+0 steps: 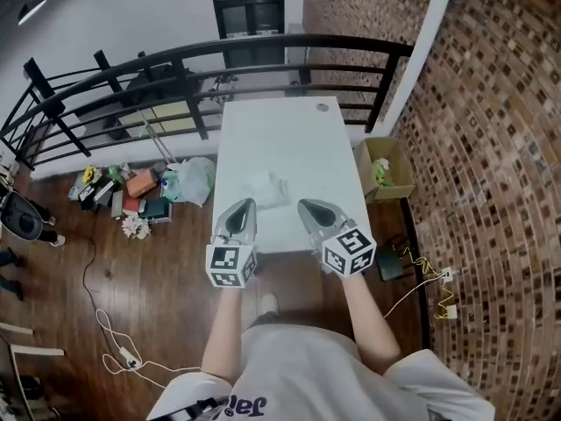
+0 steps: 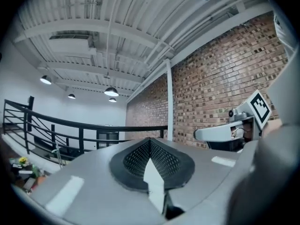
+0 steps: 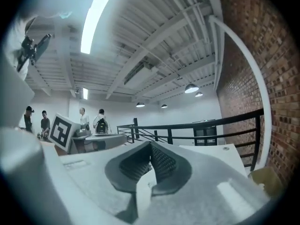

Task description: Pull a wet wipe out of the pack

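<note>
— Where is the wet wipe pack?
— It lies on the white table, apart from both grippers.
— And the jaws?
— The left gripper has its jaws pressed together, empty. The right gripper is the same.

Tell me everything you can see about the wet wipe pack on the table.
The wet wipe pack is a pale, soft-looking packet, slightly crumpled, lying flat on the white table toward its near end. Only the table touches it. Whether a wipe sticks out of it is too small to tell.
</note>
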